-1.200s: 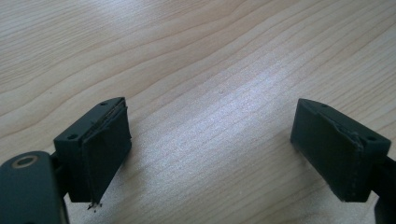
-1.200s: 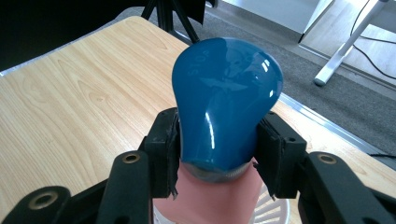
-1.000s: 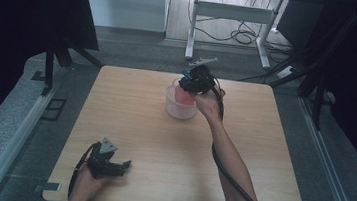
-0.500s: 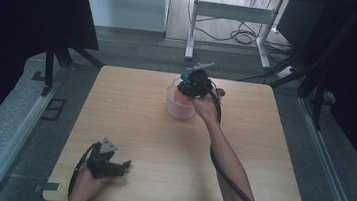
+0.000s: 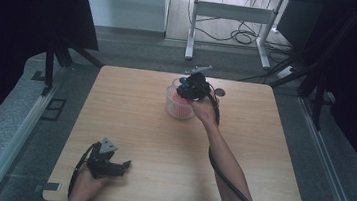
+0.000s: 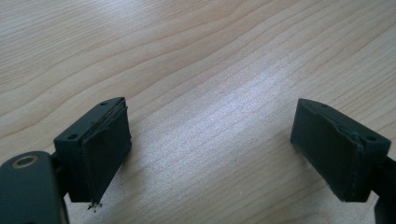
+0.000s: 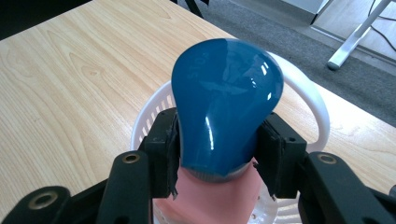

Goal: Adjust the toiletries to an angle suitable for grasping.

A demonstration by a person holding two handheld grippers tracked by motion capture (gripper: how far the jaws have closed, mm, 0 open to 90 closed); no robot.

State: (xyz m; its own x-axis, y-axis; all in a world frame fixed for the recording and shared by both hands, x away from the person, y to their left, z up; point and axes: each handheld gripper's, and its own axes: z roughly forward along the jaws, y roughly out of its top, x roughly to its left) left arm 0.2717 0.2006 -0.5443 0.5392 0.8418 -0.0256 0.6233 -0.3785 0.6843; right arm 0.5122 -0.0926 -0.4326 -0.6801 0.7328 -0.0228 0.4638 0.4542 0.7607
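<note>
Blue glass, a light bulb, sits pinched at its narrow lower part between the pads of the right gripper, directly over a white slotted basket with a pink object inside. In the high view that basket stands toward twelve o'clock on the wooden table, the right forearm stretched from five o'clock, wrist bent over it. The left gripper rests at seven o'clock, jaws spread over bare wood, pointing toward three o'clock.

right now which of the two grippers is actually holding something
The right gripper, at the far side over the white basket, is clamped on a blue light bulb. The left gripper stands open over bare table.
</note>
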